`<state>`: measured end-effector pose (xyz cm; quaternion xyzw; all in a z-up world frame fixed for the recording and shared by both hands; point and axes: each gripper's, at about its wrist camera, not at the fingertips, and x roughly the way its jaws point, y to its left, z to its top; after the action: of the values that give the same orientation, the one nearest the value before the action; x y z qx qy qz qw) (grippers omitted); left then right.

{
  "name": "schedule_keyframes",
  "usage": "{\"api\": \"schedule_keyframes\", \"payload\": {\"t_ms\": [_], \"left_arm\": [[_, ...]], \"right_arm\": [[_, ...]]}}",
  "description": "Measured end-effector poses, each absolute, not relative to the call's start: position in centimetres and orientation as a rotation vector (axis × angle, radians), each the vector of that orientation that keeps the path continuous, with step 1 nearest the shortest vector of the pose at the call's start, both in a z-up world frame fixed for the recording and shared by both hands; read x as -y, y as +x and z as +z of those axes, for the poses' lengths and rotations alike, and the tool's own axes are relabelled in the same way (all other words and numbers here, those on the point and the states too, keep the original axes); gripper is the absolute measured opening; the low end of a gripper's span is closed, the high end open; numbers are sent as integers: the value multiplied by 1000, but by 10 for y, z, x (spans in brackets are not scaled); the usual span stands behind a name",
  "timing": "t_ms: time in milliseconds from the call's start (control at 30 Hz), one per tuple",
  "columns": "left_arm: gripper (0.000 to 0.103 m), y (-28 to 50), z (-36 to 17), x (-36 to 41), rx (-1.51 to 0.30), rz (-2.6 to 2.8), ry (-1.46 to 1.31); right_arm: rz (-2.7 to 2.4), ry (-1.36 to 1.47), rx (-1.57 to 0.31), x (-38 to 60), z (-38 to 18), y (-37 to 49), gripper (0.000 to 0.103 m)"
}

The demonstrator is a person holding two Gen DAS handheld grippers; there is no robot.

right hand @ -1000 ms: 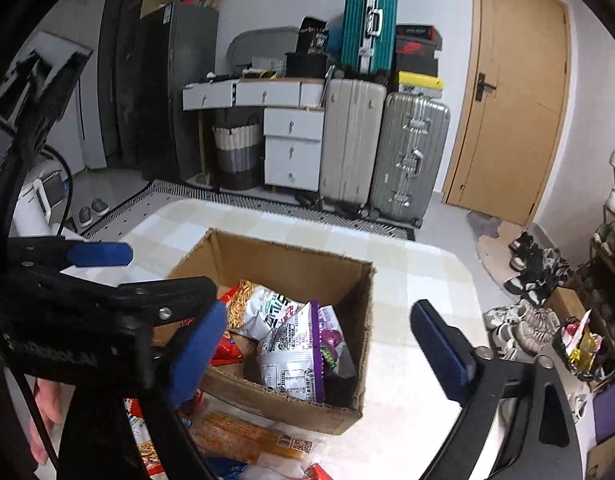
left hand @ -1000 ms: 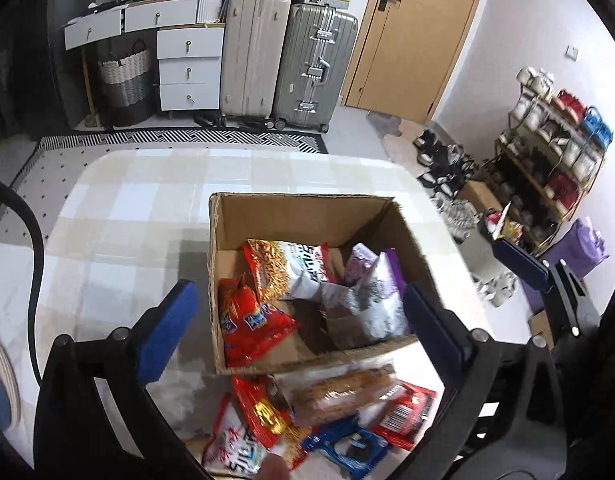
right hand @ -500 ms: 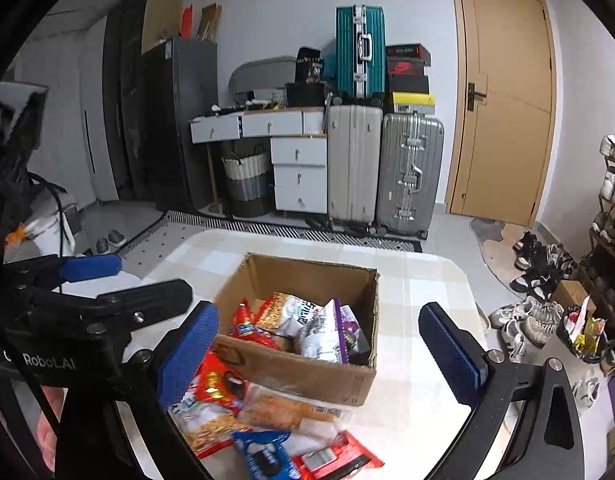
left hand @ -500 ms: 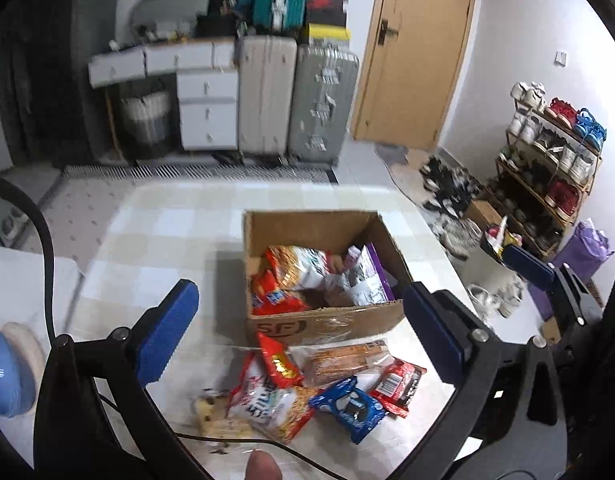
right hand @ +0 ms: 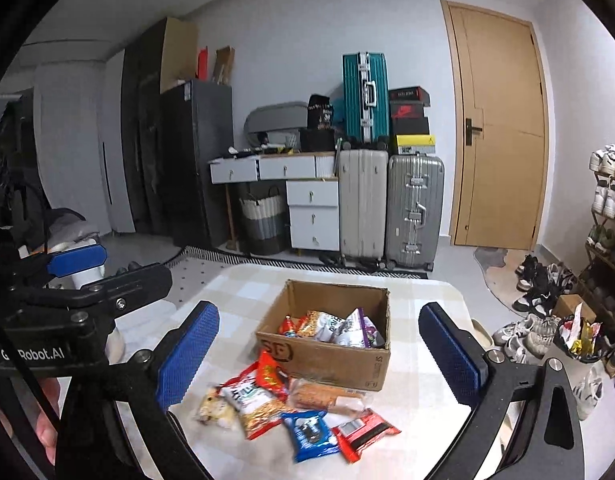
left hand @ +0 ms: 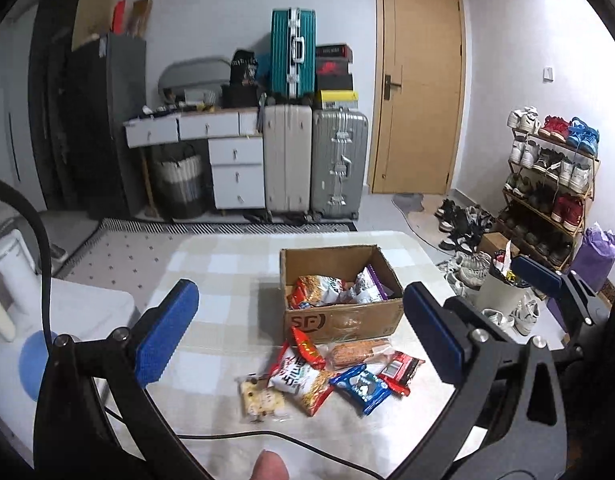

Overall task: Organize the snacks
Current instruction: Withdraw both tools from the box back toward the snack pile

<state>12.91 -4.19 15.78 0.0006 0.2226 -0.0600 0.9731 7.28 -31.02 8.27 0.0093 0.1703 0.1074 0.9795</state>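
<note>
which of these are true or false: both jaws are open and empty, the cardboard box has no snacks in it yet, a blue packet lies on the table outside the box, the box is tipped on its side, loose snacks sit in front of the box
1. Both sets of jaws are open and empty. True: the left gripper and right gripper hold nothing.
2. The cardboard box has no snacks in it yet. False: several packets already lie inside.
3. A blue packet lies on the table outside the box. True.
4. The box is tipped on its side. False: it stands upright, open at the top.
5. Loose snacks sit in front of the box. True: among them a red packet beside the blue one.
</note>
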Motion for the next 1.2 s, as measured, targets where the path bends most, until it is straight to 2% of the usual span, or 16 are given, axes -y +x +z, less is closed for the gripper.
{"api": "schedule_keyframes", "payload": {"t_ms": [267,533,933,1200], "left_arm": [[102,59,153,12,-423,-108,-37],[102,30,109,-34,-420,-75,-91],[102,98,12,-42,-553,-110,-119],[102,151,-41,-28,-679,-139,-101]], "right_arm": [[224,47,-322,305,71,17,102],[247,88,-384,313,18,2,102],[263,31,-439,304,-57,37,102],[291,69,-552,306,-95,83,102]]}}
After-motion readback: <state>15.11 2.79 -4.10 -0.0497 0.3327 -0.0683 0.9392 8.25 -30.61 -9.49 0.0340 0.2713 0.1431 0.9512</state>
